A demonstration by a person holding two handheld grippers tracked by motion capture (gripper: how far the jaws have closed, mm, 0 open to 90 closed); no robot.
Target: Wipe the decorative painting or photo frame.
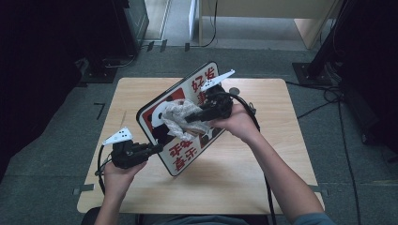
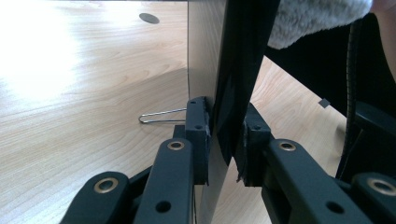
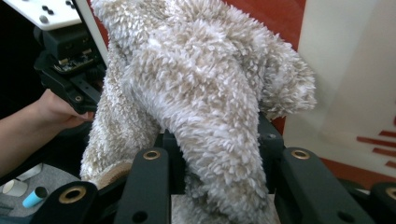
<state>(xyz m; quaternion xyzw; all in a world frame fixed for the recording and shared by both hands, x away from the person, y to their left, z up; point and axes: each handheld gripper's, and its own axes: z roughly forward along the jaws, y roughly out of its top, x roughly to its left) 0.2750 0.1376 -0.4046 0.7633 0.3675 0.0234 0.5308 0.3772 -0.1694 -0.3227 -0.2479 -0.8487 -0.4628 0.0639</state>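
We note a wooden table point(image 1: 234, 178), a bent wire clip point(image 2: 161, 115) lying on it, and grey carpet point(image 1: 356, 178) surrounding it.

Light wooden table point(image 1: 234, 178) on grey carpet point(image 1: 61, 140) — cables (black) point(image 1: 328, 101) trailing right.

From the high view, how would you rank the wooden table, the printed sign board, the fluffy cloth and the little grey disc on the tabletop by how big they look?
Largest to smallest:
1. wooden table
2. sign board, held tilted above the table, so nearer the camera
3. fluffy cloth
4. grey disc
The gaps are wide enough that nearness changes nothing.
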